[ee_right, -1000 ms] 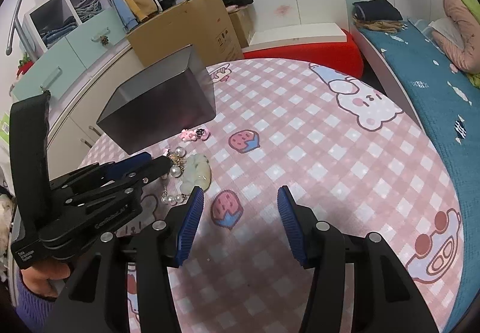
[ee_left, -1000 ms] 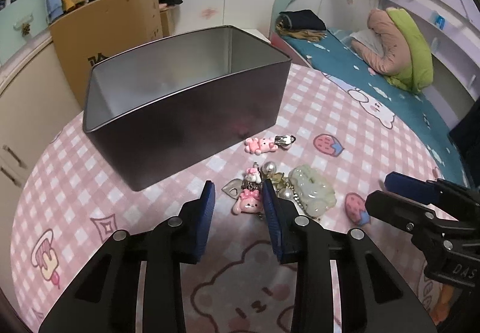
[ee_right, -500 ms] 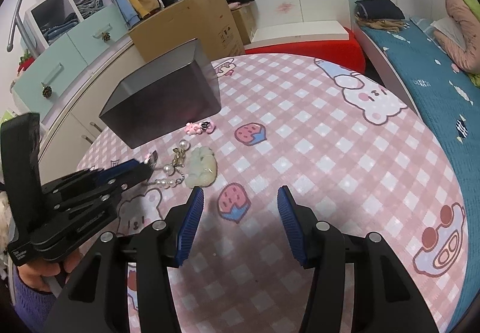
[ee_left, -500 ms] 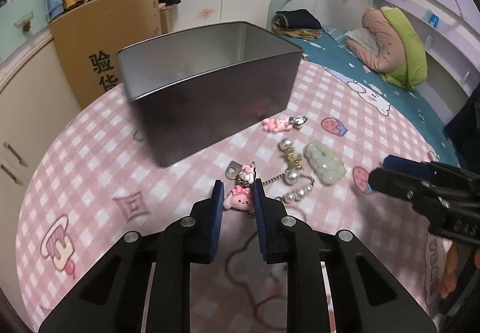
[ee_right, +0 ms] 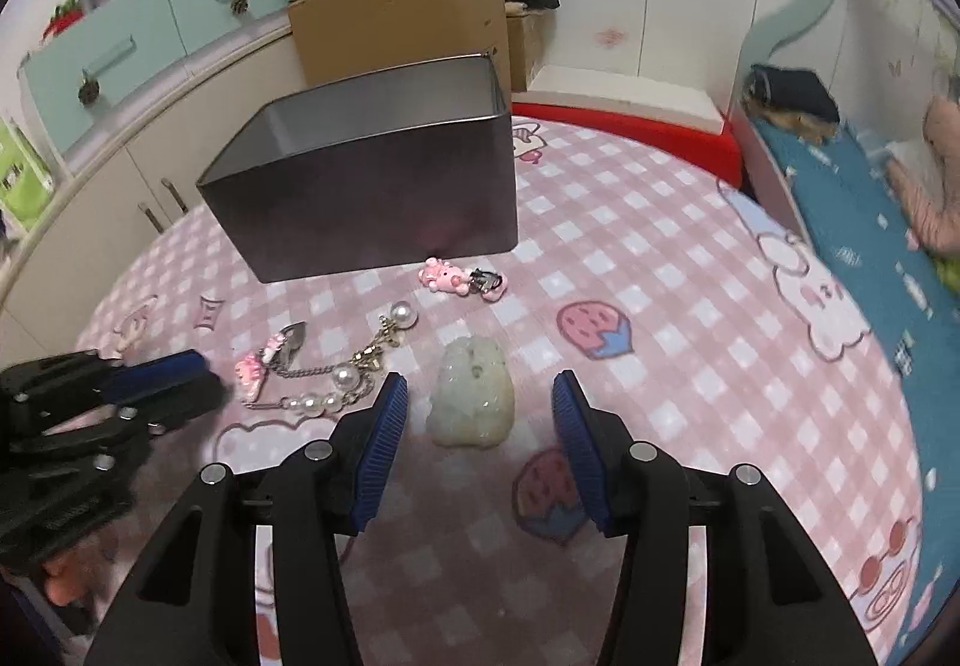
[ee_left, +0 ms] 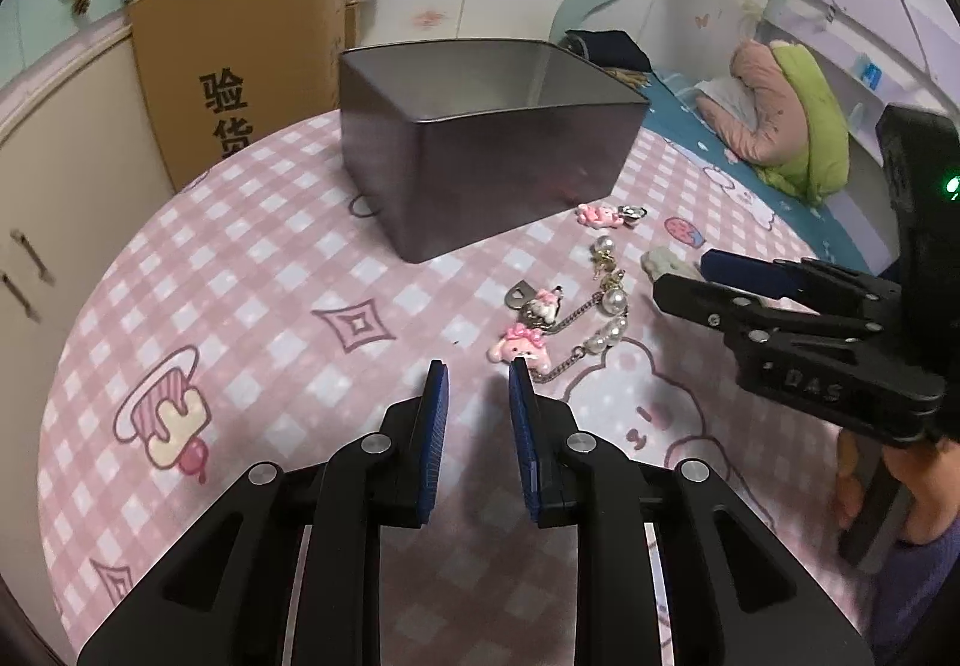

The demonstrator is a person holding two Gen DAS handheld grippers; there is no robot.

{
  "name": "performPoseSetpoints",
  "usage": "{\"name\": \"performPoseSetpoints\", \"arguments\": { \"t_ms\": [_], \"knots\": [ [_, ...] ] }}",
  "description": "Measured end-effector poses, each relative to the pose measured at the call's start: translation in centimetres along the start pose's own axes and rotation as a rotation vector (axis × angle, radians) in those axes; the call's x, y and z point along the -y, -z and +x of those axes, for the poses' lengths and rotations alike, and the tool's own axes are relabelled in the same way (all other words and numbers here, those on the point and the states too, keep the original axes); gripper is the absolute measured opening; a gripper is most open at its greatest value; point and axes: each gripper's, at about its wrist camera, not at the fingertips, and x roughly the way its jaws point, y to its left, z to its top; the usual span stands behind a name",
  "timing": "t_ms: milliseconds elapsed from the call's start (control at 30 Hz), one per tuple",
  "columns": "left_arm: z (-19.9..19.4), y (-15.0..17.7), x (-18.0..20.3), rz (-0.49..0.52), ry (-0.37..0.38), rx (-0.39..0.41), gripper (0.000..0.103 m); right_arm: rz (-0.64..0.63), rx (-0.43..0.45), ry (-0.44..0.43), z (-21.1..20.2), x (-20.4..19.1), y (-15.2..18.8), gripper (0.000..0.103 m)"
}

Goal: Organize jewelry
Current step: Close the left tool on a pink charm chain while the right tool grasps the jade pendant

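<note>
A pink charm (ee_left: 521, 349) on a pearl chain (ee_left: 612, 306) lies just past the right fingertip of my left gripper (ee_left: 478, 372). That gripper's jaws are opening and nothing is between them. A pale green jade pendant (ee_right: 474, 405) lies on the cloth between the fingers of my right gripper (ee_right: 477, 378). Its jaws are closing, with the pads still apart from the stone. A small pink charm with a clip (ee_right: 447, 276) rests by the front of the open grey tin box (ee_right: 372, 198). The chain's pearls (ee_right: 345, 378) trail left of the pendant.
The round table has a pink checked cloth (ee_left: 240, 306). A cardboard box (ee_left: 240, 84) and cupboards stand behind it, a bed (ee_left: 780, 138) to the right. In the left wrist view my right gripper (ee_left: 684, 279) reaches in from the right and hides most of the pendant.
The left gripper closed around the pink charm, drew it and the chain away from the pendant, then moved left off it. The right gripper came forward over the jade pendant.
</note>
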Motion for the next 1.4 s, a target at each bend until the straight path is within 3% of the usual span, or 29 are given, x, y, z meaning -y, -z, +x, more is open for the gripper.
{"name": "performPoseSetpoints", "arguments": {
  "t_ms": [133, 500, 800, 967, 1067, 1100, 1300, 1333, 1400],
  "knots": [
    [0.0, -0.2, -0.2, -0.019, 0.013, -0.004, 0.023, -0.029, -0.001, 0.044, -0.1, -0.2, 0.0, 0.029],
    [-0.2, -3.0, 4.7, 0.051, 0.108, 0.049, 0.023, 0.069, 0.027, 0.033, -1.8, 3.3, 1.0, 0.029],
    [4.5, -5.7, 8.4, 0.104, 0.085, -0.023, 0.024, 0.115, 0.036, -0.015, -2.3, 5.1, 1.3, 0.029],
    [5.4, -6.2, 8.5, 0.101, 0.057, -0.019, 0.031, 0.121, 0.037, -0.044, -2.2, 5.3, 1.3, 0.029],
    [5.1, -6.1, 8.4, 0.099, 0.032, -0.001, 0.048, 0.128, 0.033, -0.059, -2.1, 5.3, 1.4, 0.029],
    [5.2, -6.1, 8.4, 0.101, 0.019, 0.002, 0.048, 0.131, 0.031, -0.062, -2.0, 5.3, 1.4, 0.029],
    [6.0, -5.8, 8.2, 0.126, -0.004, -0.018, 0.047, 0.145, 0.03, -0.076, -2.0, 5.5, 1.3, 0.029],
    [6.2, -5.8, 8.4, 0.141, -0.02, -0.017, 0.044, 0.144, 0.029, -0.074, -2.0, 5.5, 1.3, 0.029],
    [6.4, -5.7, 8.6, 0.174, -0.078, -0.008, 0.026, 0.144, 0.031, -0.074, -2.0, 5.5, 1.3, 0.029]
  ]
}}
